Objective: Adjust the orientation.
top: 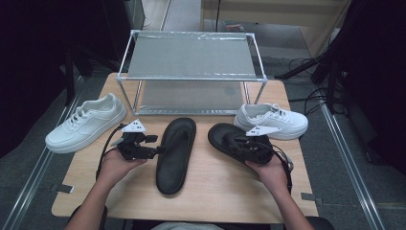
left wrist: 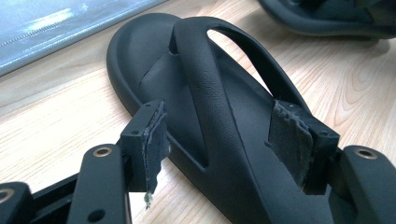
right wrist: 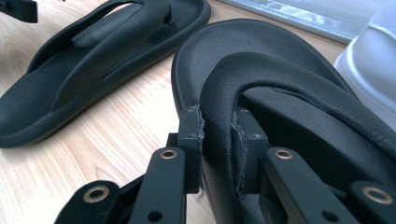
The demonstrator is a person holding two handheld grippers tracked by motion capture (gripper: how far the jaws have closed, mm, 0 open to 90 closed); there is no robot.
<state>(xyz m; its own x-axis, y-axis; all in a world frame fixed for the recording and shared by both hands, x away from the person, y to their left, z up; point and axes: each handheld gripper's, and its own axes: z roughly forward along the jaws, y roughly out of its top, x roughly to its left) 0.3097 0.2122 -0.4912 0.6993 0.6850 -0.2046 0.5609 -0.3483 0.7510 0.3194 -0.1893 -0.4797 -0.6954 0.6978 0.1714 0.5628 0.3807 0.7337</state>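
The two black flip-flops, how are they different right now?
The left flip-flop lies flat and straight on the table; the right flip-flop lies slanted. The right tool pinches the right flip-flop's strap, while the left tool stands open around the left flip-flop's strap, not squeezing it. The left flip-flop sits near the middle; the right one is close to a white sneaker. Both are black with thick straps.

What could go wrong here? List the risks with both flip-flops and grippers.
1. The right gripper pinches only the soft strap of the right flip-flop; it may swing or slip when lifted.
2. That flip-flop lies close to the white sneaker and could knock it.
3. The left gripper is open around the left flip-flop strap; closing off-centre could push it away.
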